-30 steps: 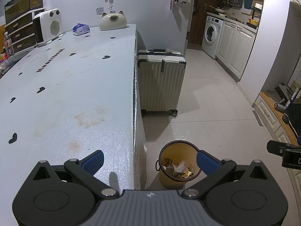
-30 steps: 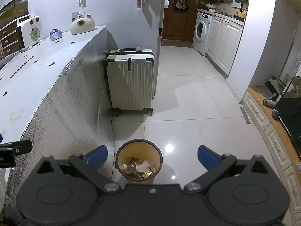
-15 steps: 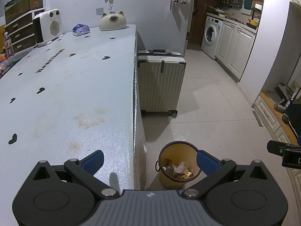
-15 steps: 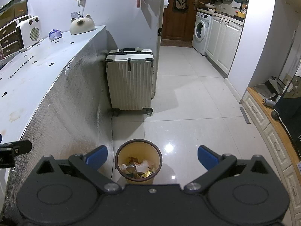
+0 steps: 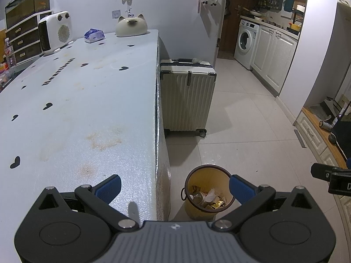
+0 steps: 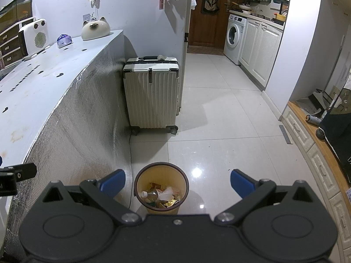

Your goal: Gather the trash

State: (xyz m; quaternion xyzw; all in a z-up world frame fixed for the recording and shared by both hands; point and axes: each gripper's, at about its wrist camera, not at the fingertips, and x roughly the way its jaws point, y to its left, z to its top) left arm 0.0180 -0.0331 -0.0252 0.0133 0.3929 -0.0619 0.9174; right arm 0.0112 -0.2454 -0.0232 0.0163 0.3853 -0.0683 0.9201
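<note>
left tool [image 5: 174, 188] wide open, empty | right tool [image 6: 177, 182] wide open, empty | round yellow plastic trash bin [image 6: 161, 189] on floor: likely light, stiff; grip rim.

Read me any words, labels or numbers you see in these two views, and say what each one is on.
Dark lettering printed on the table top: too distorted to read.
"D" on the right gripper's body at the left view's edge; the rest is cut off.
Pink tag hanging on the wall: too small to read.
Washing machine panel: too small to read.
Nothing else is legible.
</note>
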